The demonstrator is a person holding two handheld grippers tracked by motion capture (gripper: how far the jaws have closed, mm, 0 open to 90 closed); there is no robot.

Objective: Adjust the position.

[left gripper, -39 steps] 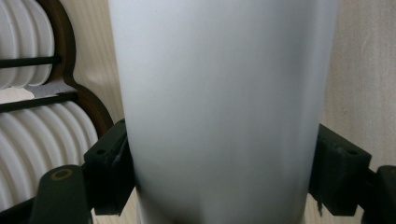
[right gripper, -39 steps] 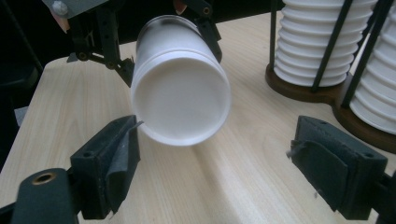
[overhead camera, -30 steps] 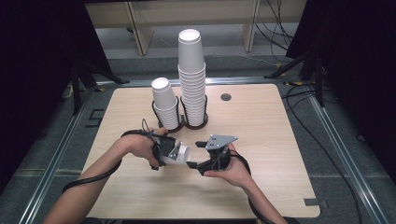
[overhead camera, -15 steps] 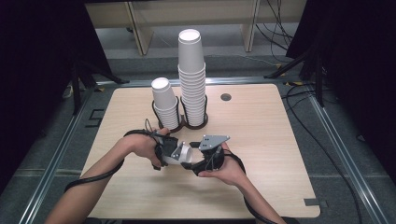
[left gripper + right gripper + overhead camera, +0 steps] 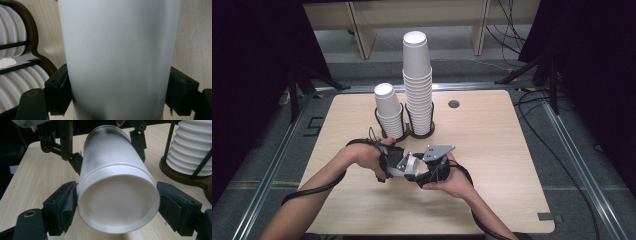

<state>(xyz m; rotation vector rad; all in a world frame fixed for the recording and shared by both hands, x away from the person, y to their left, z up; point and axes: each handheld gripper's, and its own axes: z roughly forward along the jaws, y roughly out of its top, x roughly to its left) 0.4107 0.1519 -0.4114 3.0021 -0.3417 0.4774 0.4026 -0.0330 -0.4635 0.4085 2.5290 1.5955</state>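
One cup point(image 5: 408, 166) lies level between both claws, at 6 o'clock from the stacks point(image 5: 418, 85). The left claw point(image 5: 393, 162) clamps its body. The right claw point(image 5: 113, 203) has just been closing around its base end, one pad at 9 o'clock touching, the other at 3 o'clock just beside it.

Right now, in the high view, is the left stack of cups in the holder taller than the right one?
No. The left stack stands clearly shorter than the right stack in the holder.

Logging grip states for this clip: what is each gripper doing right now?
Left gripper: shut on the white paper cup.
Right gripper: jaws just closing around the cup's base end; left pad seems to touch, right pad still apart.
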